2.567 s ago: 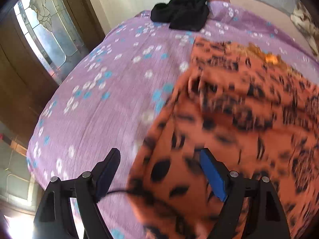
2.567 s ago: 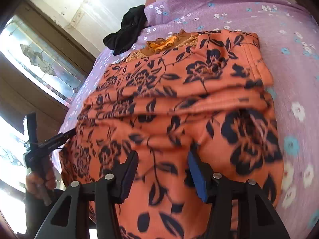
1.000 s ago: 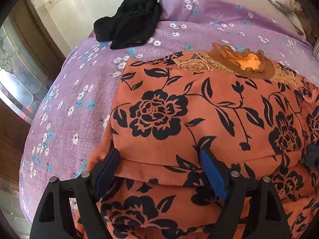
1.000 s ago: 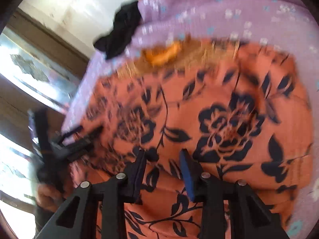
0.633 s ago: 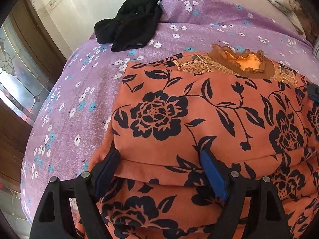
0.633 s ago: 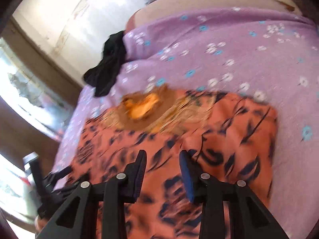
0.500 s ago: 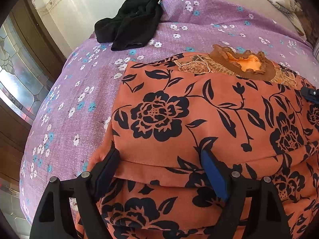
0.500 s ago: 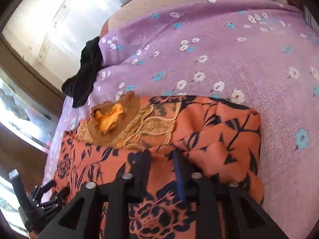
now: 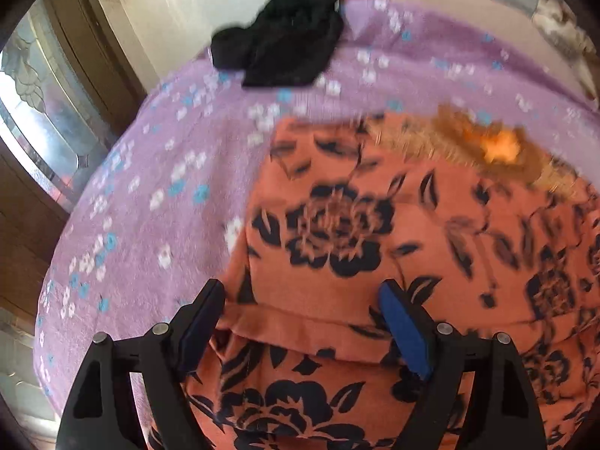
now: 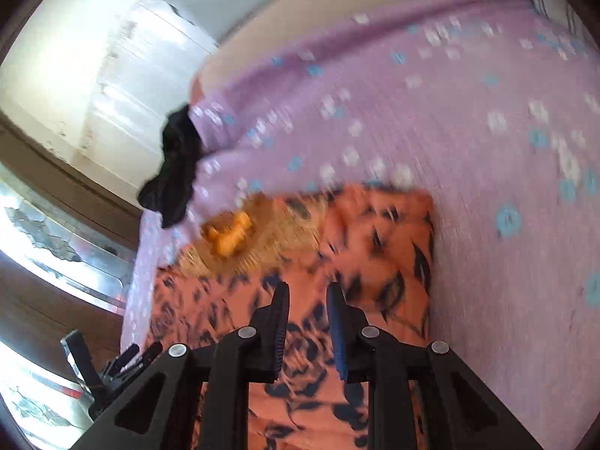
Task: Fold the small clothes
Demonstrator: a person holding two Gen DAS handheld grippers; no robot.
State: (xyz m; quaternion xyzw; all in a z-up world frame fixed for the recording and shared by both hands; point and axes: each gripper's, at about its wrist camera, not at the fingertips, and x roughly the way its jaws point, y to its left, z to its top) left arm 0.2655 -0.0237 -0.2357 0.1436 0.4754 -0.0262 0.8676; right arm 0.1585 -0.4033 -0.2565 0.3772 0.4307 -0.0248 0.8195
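An orange garment with black flowers (image 9: 375, 225) lies folded on the purple flowered bedspread (image 9: 168, 172), its brown-and-gold neckline (image 9: 498, 146) at the far end. My left gripper (image 9: 302, 296) is open wide over the near left part, and the folded hem runs between its fingers untouched. In the right wrist view the same garment (image 10: 375, 247) shows its far right corner. My right gripper (image 10: 308, 288) hovers just short of that corner with a narrow gap. Its jaws are opening, and only the cloth below shows through the gap. The left gripper (image 10: 112, 371) appears at the lower left.
A crumpled black garment (image 9: 281, 52) lies at the bed's far left corner, also seen as the black garment (image 10: 176, 165). A wooden door with patterned glass (image 9: 37, 112) stands left of the bed. Bare bedspread (image 10: 487, 150) spreads to the right of the orange garment.
The right gripper has travelled up the garment to its far right corner and rolled, with its jaws narrower than a second ago. The left gripper has stayed over the hem, open.
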